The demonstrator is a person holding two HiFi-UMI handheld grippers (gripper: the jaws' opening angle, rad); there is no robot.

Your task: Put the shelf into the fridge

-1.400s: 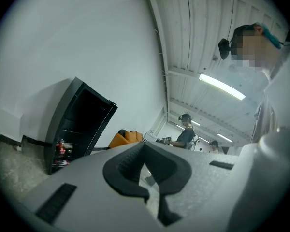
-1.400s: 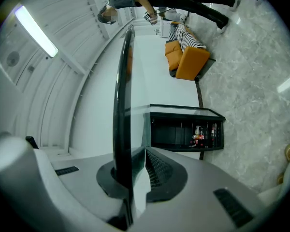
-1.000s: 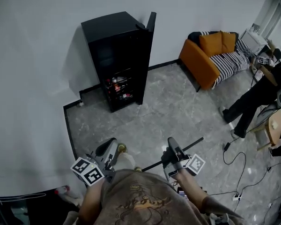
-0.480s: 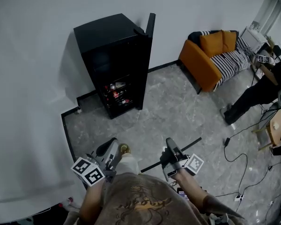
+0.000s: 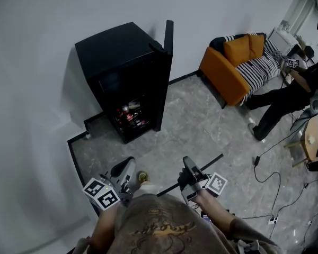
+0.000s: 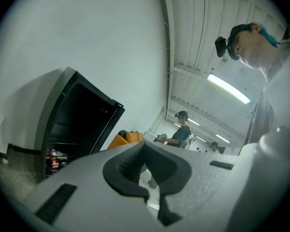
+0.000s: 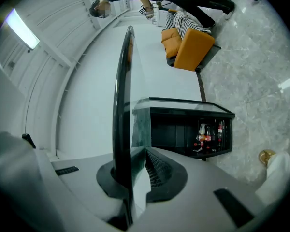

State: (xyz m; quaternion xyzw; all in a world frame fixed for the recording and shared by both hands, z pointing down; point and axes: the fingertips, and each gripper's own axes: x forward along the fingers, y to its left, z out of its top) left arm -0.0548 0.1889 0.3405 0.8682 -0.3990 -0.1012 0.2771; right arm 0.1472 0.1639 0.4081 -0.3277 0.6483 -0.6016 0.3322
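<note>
Progress: early | our right tongs [image 7: 135, 154] clamp the glass shelf [image 7: 121, 105] | left tongs [image 6: 145, 146] closed, empty | open fridge [image 5: 116, 49] well apart from us | carrying and insertion left

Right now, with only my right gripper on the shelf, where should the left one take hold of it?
Probably the dark rim of the shelf at the end jutting toward the left gripper, coming in from your left, one finger on each flat face. The pane stands on edge and is thin, and the right gripper is clamped mid-rim.
</note>
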